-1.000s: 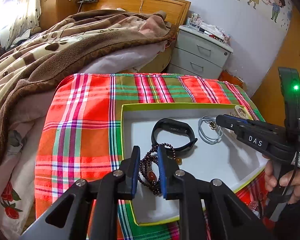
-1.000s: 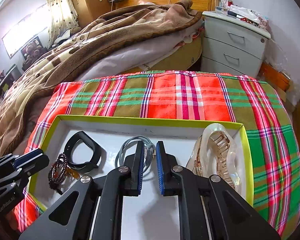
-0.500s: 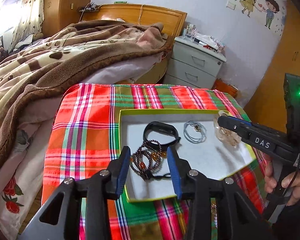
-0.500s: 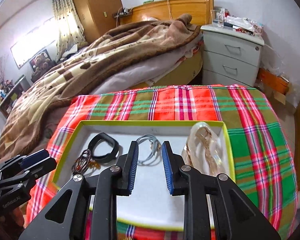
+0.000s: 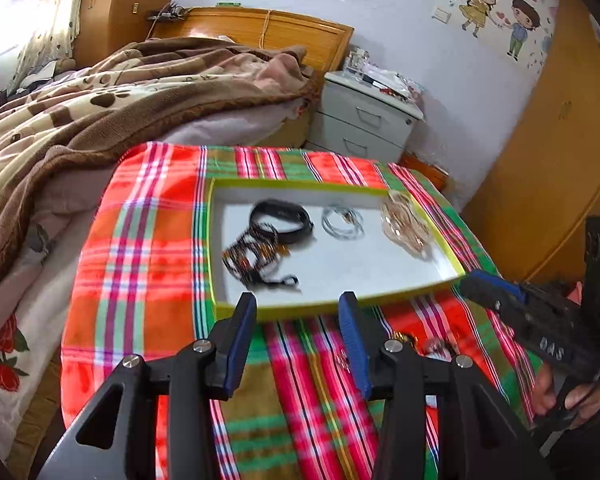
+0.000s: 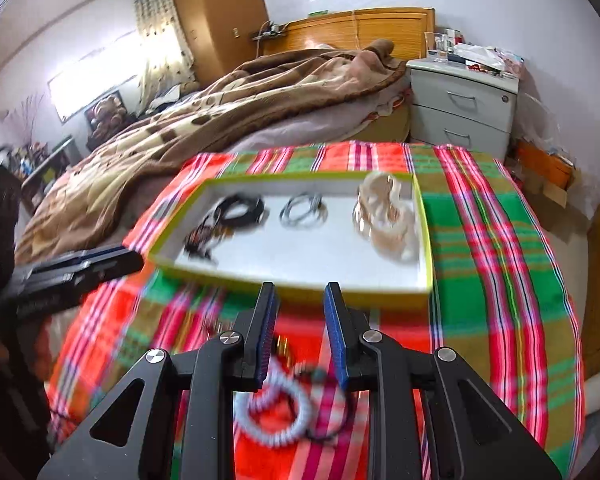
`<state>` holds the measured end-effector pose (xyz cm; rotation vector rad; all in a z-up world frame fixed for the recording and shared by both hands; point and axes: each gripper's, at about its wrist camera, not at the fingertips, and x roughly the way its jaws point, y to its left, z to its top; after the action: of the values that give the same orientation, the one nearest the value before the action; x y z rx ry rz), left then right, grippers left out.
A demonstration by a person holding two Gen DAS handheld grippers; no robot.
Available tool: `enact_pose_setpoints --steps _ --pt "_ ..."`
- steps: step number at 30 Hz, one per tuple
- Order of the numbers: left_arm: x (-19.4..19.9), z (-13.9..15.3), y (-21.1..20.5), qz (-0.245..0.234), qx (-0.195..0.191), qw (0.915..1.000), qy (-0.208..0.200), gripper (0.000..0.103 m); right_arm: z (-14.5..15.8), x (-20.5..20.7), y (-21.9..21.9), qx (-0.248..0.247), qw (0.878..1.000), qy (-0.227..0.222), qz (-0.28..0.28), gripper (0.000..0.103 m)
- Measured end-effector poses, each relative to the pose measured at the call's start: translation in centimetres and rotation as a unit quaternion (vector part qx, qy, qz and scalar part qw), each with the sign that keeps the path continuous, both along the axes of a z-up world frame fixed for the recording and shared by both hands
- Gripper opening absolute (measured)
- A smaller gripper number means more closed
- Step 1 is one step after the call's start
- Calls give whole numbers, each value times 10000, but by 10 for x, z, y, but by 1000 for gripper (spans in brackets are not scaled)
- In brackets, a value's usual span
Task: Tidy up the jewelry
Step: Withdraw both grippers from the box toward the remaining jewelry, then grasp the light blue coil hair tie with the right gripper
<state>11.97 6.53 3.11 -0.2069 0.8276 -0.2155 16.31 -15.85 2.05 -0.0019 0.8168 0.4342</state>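
A shallow white tray with a yellow-green rim (image 5: 336, 303) (image 6: 292, 280) sits on the plaid cloth. In it lie a dark bead bracelet (image 5: 256, 258) (image 6: 200, 242), a black band (image 5: 282, 220) (image 6: 240, 210), a grey cord loop (image 5: 342, 222) (image 6: 302, 212) and a gold watch in clear wrap (image 5: 404, 220) (image 6: 384, 216). My left gripper (image 5: 298, 340) is open and empty, just short of the tray's near rim. My right gripper (image 6: 300, 334) is open and empty above a white coil bracelet (image 6: 274, 412) and other small blurred pieces (image 6: 280, 346) on the cloth.
The plaid cloth (image 5: 140, 280) covers a small table beside a bed with a brown blanket (image 5: 100, 112). A white nightstand (image 5: 364, 116) stands behind. Small gold pieces (image 5: 404, 338) lie on the cloth near the tray's front. A wooden wardrobe (image 5: 560, 160) is at right.
My left gripper let go of the bead bracelet, opened wide and pulled back out of the tray. My right gripper also opened and drew back over the loose jewelry in front of the tray.
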Motion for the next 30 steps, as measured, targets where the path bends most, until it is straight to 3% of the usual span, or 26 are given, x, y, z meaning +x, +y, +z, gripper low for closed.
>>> enact_pose_setpoints --steps 13,30 --pt "-23 -23 -3 -19 -97 9995 308 45 -37 -53 16 -274 9970 264 672 25" --pt "-28 -33 4 68 -129 9988 462 45 -54 -55 34 -783 9931 361 797 25"
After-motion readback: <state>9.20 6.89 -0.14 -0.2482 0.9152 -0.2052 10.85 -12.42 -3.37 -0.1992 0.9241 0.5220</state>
